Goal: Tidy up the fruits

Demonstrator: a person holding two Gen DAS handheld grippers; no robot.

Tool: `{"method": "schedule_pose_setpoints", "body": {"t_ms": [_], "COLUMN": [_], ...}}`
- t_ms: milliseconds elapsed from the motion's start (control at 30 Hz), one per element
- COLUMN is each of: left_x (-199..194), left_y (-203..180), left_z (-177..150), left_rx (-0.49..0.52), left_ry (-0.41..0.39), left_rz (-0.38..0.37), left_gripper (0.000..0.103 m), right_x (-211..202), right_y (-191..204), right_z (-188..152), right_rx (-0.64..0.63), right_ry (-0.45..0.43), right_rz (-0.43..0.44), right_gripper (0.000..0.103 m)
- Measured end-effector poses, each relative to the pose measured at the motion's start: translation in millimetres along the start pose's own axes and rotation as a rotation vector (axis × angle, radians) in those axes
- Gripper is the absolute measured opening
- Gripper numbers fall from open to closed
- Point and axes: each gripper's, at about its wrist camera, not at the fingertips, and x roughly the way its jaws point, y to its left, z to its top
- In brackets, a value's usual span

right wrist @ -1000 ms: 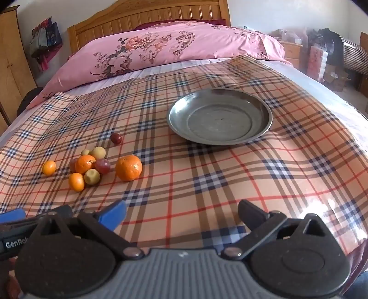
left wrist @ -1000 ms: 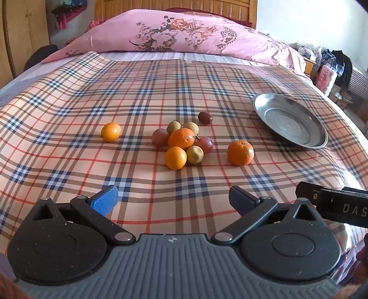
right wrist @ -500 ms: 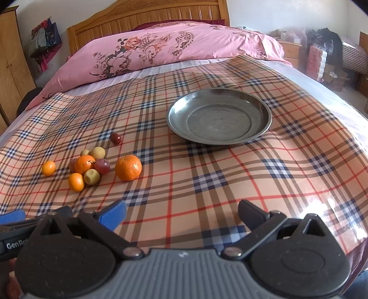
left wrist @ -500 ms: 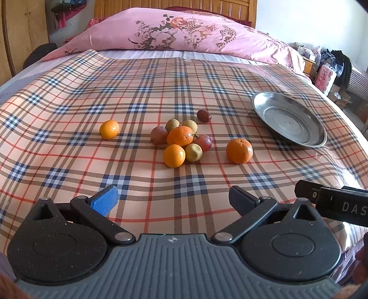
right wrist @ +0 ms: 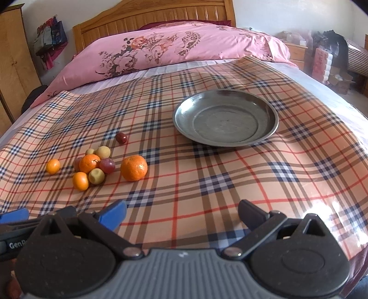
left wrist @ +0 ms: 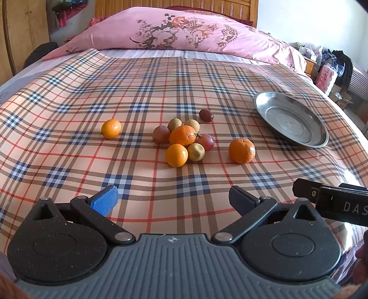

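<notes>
A cluster of small fruits [left wrist: 184, 141] lies on the plaid cloth: oranges, yellowish and reddish round fruits. A lone small orange [left wrist: 111, 128] sits to its left, a larger orange [left wrist: 241, 150] to its right, and a dark red date [left wrist: 206, 115] behind. An empty metal plate [left wrist: 317, 140] stands at the right. My left gripper [left wrist: 172, 199] is open and empty, short of the cluster. My right gripper [right wrist: 181, 214] is open and empty, in front of the plate [right wrist: 273, 128]; the cluster [right wrist: 93, 166] and larger orange [right wrist: 133, 168] lie to its left.
The plaid cloth [left wrist: 69, 92] covers a bed with a pink floral pillow [left wrist: 184, 32] at the far end and a wooden headboard [right wrist: 149, 20]. The bed's edge drops off at the right, with boxes and a nightstand [right wrist: 296, 53] beyond.
The left gripper has drifted slightly toward the fruits. The right gripper has hardly moved. Both stay open.
</notes>
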Motion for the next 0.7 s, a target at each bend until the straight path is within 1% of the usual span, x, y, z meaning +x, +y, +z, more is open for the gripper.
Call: {"method": "schedule_pose_setpoints", "body": {"t_ms": [300, 700], "left_x": [2, 11], "left_y": [3, 10], "left_z": [1, 3], "left_rx": [-0.005, -0.03], "left_ry": [0.002, 0.007], "left_rz": [0.004, 0.004], "left_gripper": [0.103, 0.103], "right_x": [5, 17], "right_y": [6, 10], "right_z": [1, 11], "right_rx": [-0.024, -0.067], "right_ry": [0.017, 0.062], "right_rz": [0.032, 0.082], "right_gripper": [0.102, 0.102]}}
